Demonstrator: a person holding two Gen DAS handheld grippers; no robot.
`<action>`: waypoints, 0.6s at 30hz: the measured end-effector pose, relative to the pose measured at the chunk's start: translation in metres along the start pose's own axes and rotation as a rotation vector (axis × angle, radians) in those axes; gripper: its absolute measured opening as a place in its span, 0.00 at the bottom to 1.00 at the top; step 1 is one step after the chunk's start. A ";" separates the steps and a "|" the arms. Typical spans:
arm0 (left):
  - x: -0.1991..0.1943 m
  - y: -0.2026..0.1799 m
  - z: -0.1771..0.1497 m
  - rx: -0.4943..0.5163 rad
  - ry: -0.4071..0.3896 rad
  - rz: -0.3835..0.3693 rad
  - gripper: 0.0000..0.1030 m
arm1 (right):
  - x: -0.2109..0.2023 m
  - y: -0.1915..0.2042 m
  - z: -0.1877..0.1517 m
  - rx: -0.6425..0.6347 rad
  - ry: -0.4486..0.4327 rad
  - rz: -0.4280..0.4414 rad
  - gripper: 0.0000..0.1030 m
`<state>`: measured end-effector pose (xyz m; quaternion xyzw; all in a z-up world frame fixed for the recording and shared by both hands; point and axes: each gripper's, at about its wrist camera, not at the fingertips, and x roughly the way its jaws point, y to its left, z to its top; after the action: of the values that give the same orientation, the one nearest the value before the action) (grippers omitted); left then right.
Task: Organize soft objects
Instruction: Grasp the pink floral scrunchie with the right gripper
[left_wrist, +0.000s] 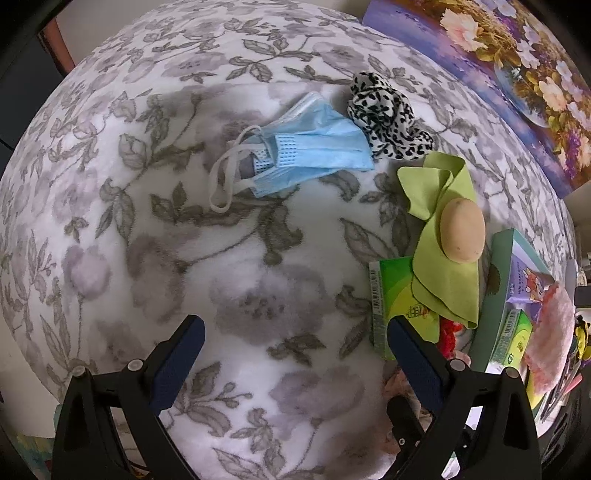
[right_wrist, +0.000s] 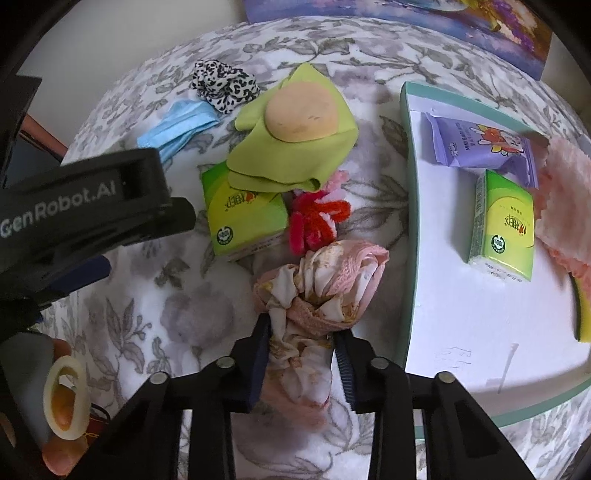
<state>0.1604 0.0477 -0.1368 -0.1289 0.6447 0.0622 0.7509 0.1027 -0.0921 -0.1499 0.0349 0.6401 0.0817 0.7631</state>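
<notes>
While right claw (right_wrist: 301, 354) grips pink cloth (right_wrist: 325, 284), left claw (left_wrist: 295, 354) gapes; tissue pack (right_wrist: 245, 218) nearby.

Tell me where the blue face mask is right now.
The blue face mask lies on the floral blanket ahead of the open left gripper, just left of the black-and-white spotted cloth.

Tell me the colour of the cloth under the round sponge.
Lime green; the cloth under the sponge shows best in the right wrist view.
</notes>
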 end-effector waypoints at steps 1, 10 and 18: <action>0.000 -0.002 0.000 0.003 0.002 -0.004 0.96 | -0.001 -0.001 0.000 0.004 -0.001 0.006 0.28; -0.002 -0.013 -0.002 0.013 0.004 -0.023 0.96 | -0.023 -0.020 0.004 0.058 -0.035 0.036 0.20; -0.008 -0.017 -0.002 0.020 -0.004 -0.033 0.96 | -0.060 -0.033 0.008 0.096 -0.129 0.053 0.20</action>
<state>0.1615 0.0312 -0.1274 -0.1319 0.6418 0.0435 0.7542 0.1032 -0.1348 -0.0950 0.0935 0.5918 0.0684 0.7977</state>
